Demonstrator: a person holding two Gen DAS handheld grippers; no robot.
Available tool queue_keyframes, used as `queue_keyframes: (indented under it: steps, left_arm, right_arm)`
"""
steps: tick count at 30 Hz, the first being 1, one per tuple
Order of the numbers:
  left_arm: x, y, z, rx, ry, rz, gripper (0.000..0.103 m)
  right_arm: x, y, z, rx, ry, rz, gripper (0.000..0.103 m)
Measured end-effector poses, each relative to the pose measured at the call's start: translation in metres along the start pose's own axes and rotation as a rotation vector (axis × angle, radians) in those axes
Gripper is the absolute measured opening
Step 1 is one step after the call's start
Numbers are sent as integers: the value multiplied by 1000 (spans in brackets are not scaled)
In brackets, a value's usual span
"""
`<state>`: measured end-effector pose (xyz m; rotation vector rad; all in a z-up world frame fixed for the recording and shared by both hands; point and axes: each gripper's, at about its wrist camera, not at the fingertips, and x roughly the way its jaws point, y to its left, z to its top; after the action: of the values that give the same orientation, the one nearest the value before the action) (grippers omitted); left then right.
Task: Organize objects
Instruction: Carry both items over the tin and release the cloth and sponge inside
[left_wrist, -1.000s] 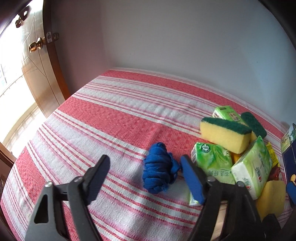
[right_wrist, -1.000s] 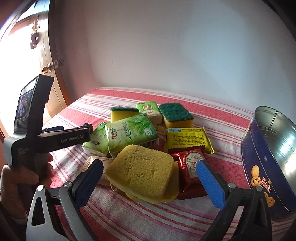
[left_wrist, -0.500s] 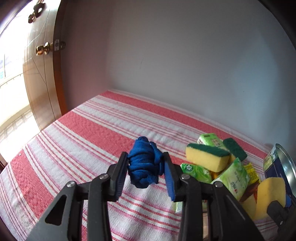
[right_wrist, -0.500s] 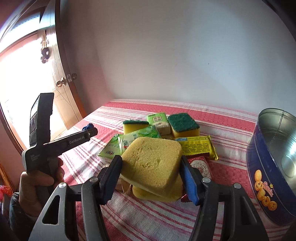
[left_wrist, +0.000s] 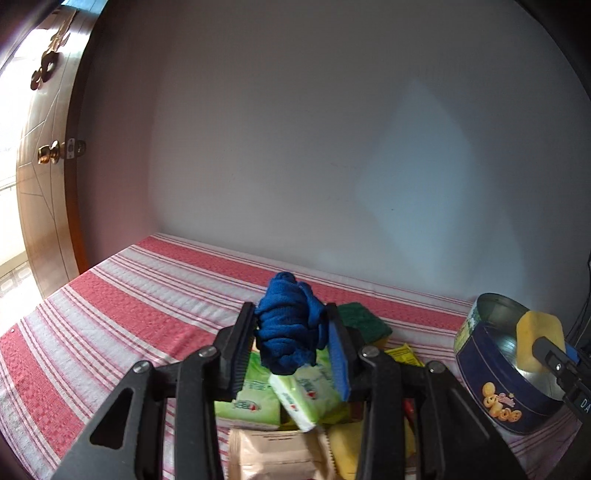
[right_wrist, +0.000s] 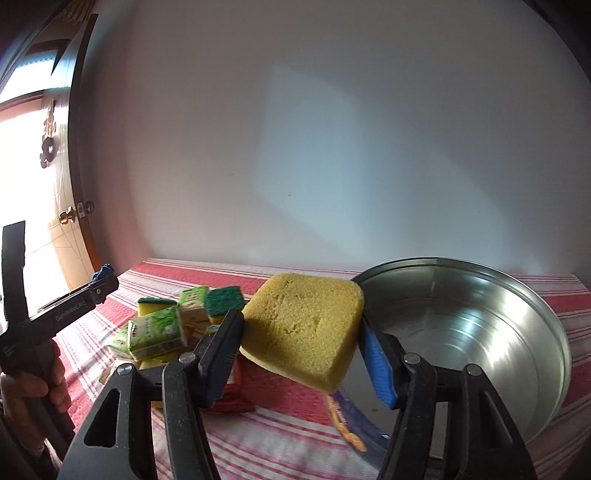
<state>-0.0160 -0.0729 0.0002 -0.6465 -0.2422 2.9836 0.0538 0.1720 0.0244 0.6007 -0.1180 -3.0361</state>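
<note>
My left gripper (left_wrist: 291, 347) is shut on a bunched blue cloth (left_wrist: 290, 332) and holds it in the air above the pile of green tissue packs (left_wrist: 306, 395). My right gripper (right_wrist: 301, 334) is shut on a yellow sponge (right_wrist: 303, 325) and holds it at the rim of the round blue cookie tin (right_wrist: 480, 332). In the left wrist view the tin (left_wrist: 506, 391) stands at the right with the sponge (left_wrist: 535, 343) over its opening. The tin's inside shows bare metal.
Green-topped sponges (right_wrist: 223, 299), a red snack packet (right_wrist: 232, 391), a yellow packet (left_wrist: 402, 354) and a beige packet (left_wrist: 273, 454) lie in the pile on the red-and-white striped cloth (left_wrist: 129, 314). A wooden door (left_wrist: 40, 184) is at the left, a plain wall behind.
Both grippers closed on their objects and lifted them. The left moved right with the cloth over the pile; the right carried the sponge right to the tin.
</note>
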Motion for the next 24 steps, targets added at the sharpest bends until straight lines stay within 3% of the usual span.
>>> queue_keyframes:
  steps: [14,24]
  left_arm:
    - [-2,-147,-8,164,26,-222,36]
    - [20,-219,-26,193,107,-286,36]
  right_arm:
    - [-17,-93,7,72,-45,-137,64]
    - [-7,-138,9,48,-19,-224,64]
